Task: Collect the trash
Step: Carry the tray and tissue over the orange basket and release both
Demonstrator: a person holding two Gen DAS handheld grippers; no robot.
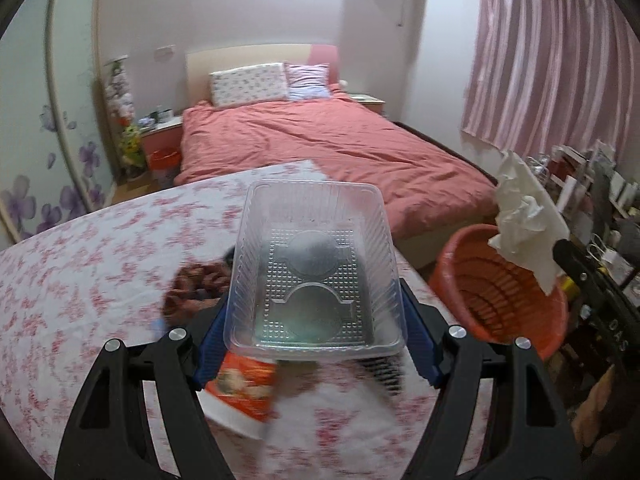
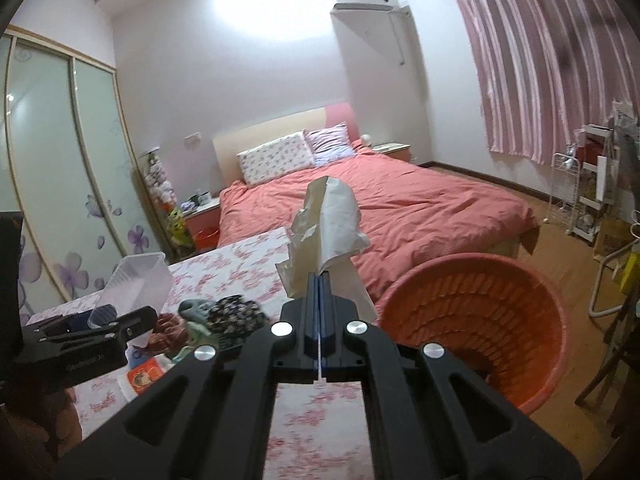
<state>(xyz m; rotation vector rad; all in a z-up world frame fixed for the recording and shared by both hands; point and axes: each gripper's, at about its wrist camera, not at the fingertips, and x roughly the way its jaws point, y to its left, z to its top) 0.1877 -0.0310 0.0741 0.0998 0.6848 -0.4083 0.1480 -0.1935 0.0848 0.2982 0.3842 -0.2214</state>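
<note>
Grip: my left gripper [image 1: 316, 312] clamps the clear plastic tray [image 1: 316, 264]; my right gripper [image 2: 320, 280] is shut on a crumpled tissue [image 2: 324, 224].
Room: the orange basket [image 2: 480, 320] gapes just right of the table's edge.
Surface: floral tablecloth [image 1: 100, 264], food packet [image 1: 244, 384], dark cloth [image 2: 236, 312].
Beyond: pink bed [image 2: 400, 208].

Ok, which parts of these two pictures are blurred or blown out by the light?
Left wrist view: the floral tablecloth and the red packet under the clear tray smear with motion; the tray stays sharp. Right wrist view: ceiling glare washes out the wall; the tissue is crisp. Both views bend at the edges.
</note>
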